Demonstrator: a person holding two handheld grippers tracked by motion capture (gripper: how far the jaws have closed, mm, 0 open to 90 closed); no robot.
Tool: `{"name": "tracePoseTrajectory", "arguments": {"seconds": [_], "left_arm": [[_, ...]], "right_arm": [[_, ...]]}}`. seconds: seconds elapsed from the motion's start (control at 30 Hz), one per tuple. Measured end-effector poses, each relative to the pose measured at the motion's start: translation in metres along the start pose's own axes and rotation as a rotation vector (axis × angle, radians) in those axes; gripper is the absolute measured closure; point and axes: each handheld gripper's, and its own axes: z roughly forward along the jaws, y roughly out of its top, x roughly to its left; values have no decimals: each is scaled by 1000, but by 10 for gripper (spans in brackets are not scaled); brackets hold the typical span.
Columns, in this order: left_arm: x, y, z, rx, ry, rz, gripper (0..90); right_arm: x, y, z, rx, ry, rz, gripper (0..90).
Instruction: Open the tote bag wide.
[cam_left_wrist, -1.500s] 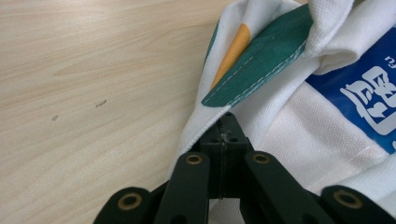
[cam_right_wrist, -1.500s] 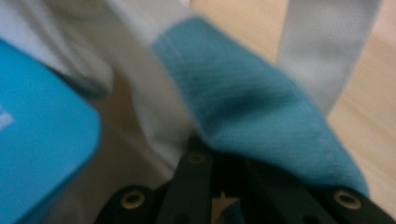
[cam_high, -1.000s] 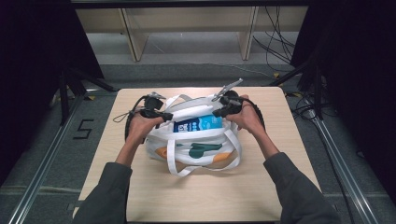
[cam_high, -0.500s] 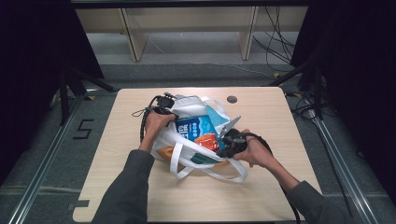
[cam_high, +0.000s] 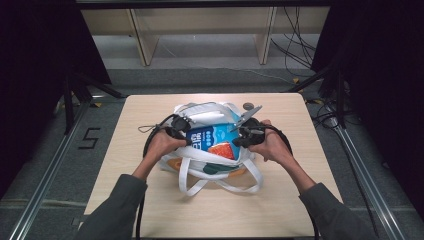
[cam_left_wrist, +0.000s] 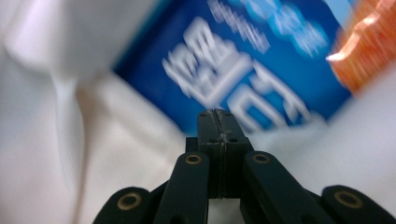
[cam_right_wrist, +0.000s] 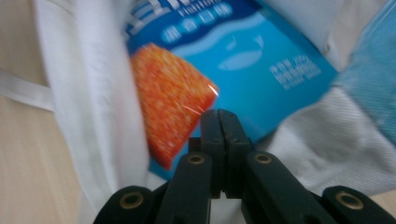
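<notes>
A white tote bag (cam_high: 215, 167) lies on the wooden table (cam_high: 150, 200), its mouth open toward the far side. A blue snack packet (cam_high: 212, 140) with an orange picture sticks out of it. My left gripper (cam_high: 187, 137) is at the packet's left edge and my right gripper (cam_high: 237, 140) at its right edge, both pointing inward. In the left gripper view the jaws of the left gripper (cam_left_wrist: 218, 116) are pressed together, with the blurred blue packet (cam_left_wrist: 243, 60) and white bag cloth (cam_left_wrist: 93, 140) just beyond. In the right gripper view the right gripper (cam_right_wrist: 220, 116) is shut over the packet (cam_right_wrist: 252, 51).
The bag's two white strap handles (cam_high: 220, 187) loop out toward the near table edge. A small dark round thing (cam_high: 247, 106) lies on the table behind the bag. Black cables trail from both grippers. Metal rails run along the floor on both sides.
The right hand has moved from the bag's front right corner back up to the packet's right side. The left hand has come down and inward to the packet's left side. The bag has shifted.
</notes>
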Motion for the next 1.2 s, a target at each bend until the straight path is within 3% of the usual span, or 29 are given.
{"name": "tracePoseTrajectory", "arguments": {"seconds": [0.03,0.1,0.17,0.2,0.27,0.33,0.37,0.43,0.5,0.57,0.63,0.67,0.7,0.73,0.77,0.8,0.9,0.93,1.07,1.13,1.2], "left_arm": [[-3,-11,-5,19,-24,0,894],[-9,-38,-15,69,-64,43,895],[-7,-54,-18,-2,-97,-23,895],[-7,-54,-18,-3,-87,-8,895],[-13,-48,-17,15,-53,32,894],[-11,-41,-18,-15,-43,37,892],[-7,-35,-21,-33,-34,28,881],[1,-22,-24,-91,-16,-3,880],[7,-9,-23,-142,-16,-52,882],[11,5,-14,-150,-27,-66,882],[15,11,-4,-119,-23,-71,884],[18,11,2,-81,15,-69,893],[26,7,9,18,91,-55,895],[35,2,12,59,111,-77,896],[48,-6,11,2,55,-166,896],[51,-8,8,-6,53,-169,896],[39,-1,6,34,131,-102,896],[36,1,5,30,138,-87,894],[21,12,-7,-50,75,-50,875],[17,20,-9,-75,79,-41,863],[15,25,-10,-119,28,-62,869]], "right_arm": [[-3,-1,1,35,-13,-11,900],[-7,-7,1,46,-24,2,900],[-12,-10,-2,39,-14,26,900],[-13,-10,-2,35,-2,43,900],[-13,-8,-2,46,-14,44,900],[-8,-5,-5,19,-10,23,897],[-4,-4,-4,-7,-5,14,893],[4,0,-4,-9,13,1,892],[10,1,0,4,35,-10,896],[13,1,3,34,46,-30,900],[15,-4,8,71,48,-35,900],[13,-7,9,82,45,-67,900],[15,-11,9,105,36,-44,900],[15,-18,9,138,31,-49,900],[15,-22,9,157,26,-52,900],[14,-28,11,154,36,-69,900],[17,-30,12,187,13,-71,900],[17,-26,11,192,12,-80,900],[16,-14,1,107,28,-55,900],[11,-4,-3,53,14,-30,900],[2,11,0,1,-22,-34,900]]}}
